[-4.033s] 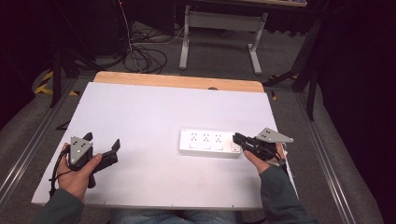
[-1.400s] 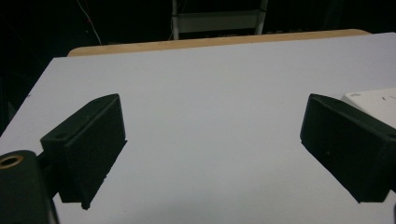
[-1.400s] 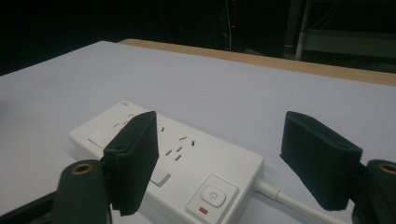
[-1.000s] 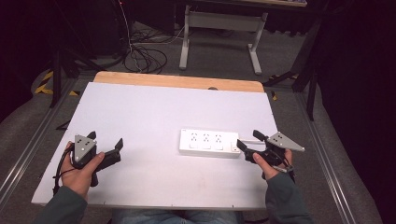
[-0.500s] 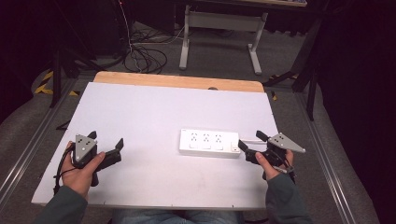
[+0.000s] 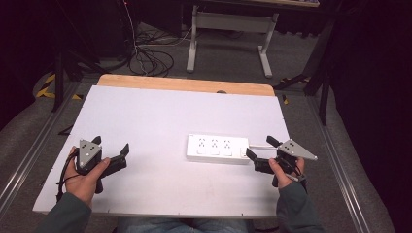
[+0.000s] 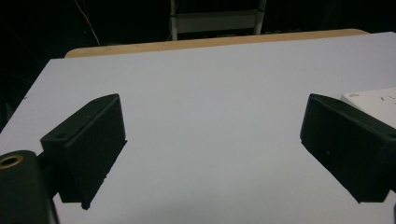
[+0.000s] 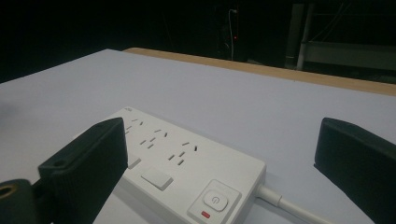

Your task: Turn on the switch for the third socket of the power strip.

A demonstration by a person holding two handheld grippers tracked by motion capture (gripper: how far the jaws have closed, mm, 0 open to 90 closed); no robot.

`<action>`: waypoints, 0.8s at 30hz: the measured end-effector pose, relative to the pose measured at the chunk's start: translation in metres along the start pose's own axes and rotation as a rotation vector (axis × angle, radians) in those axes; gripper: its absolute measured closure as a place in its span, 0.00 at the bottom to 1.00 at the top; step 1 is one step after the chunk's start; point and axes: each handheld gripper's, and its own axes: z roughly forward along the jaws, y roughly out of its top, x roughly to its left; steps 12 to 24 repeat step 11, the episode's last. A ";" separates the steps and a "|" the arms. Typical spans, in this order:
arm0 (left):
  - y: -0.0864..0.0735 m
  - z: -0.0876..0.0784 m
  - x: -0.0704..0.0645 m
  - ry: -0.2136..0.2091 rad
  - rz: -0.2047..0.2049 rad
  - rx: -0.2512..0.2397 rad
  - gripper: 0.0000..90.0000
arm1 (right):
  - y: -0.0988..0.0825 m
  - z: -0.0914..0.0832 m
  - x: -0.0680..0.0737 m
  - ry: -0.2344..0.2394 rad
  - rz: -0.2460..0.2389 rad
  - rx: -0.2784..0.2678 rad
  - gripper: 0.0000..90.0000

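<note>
A white power strip [image 6: 217, 148] lies flat on the white tabletop [image 6: 160, 111], right of centre. My right gripper [image 6: 260, 147] sits just off its right end, and its jaws have just been opening. They now stand wide and open. In the right gripper view the strip [image 8: 177, 158], its power button [image 8: 215, 199] and its white cable [image 8: 289, 207] lie between the jaw lines, and the pads touch none of them. My left gripper [image 6: 111, 144] rests low at the front left, open over bare table [image 7: 212, 140]. A corner of the strip [image 7: 373, 100] peeks past its right jaw.
A wooden strip [image 6: 184, 83] borders the table's far edge. Metal rails [image 6: 22, 165] run along both sides. Beyond the table stand a white frame [image 6: 228, 29] and loose cables [image 6: 150, 58] on the floor.
The right gripper has drawn back a little from the strip's right end, and its jaws stand wider apart. The left gripper has hardly shifted.
</note>
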 end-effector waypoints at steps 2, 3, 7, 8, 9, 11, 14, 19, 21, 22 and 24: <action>0.000 0.000 0.000 0.000 0.000 0.000 0.08 | 0.000 0.000 0.000 0.000 -0.002 0.001 0.04; 0.000 0.001 0.000 0.000 0.000 0.001 0.08 | 0.000 0.000 0.000 0.001 -0.002 0.003 0.04; 0.001 0.002 -0.001 -0.005 0.003 0.004 0.08 | -0.001 0.000 0.000 0.004 -0.004 0.008 0.04; 0.001 0.002 -0.001 -0.007 0.006 0.004 0.08 | -0.001 -0.001 0.000 0.002 -0.006 0.008 0.04; 0.001 0.002 -0.002 -0.007 0.007 0.003 0.08 | -0.001 -0.001 0.000 0.003 -0.005 0.006 0.03; 0.001 0.003 -0.002 -0.008 0.007 0.003 0.08 | -0.001 -0.002 -0.001 0.001 -0.007 0.006 0.03; 0.001 0.003 -0.002 -0.008 0.007 0.003 0.08 | -0.001 -0.002 -0.001 0.001 -0.007 0.006 0.03; 0.001 0.003 -0.002 -0.008 0.007 0.003 0.08 | -0.001 -0.002 -0.001 0.001 -0.007 0.006 0.03; 0.001 0.003 -0.002 -0.008 0.007 0.003 0.08 | -0.001 -0.002 -0.001 0.001 -0.007 0.006 0.03; 0.001 0.003 -0.002 -0.008 0.007 0.003 0.08 | -0.001 -0.002 -0.001 0.001 -0.007 0.006 0.03; 0.001 0.003 -0.002 -0.008 0.007 0.003 0.08 | -0.001 -0.002 -0.001 0.001 -0.007 0.006 0.03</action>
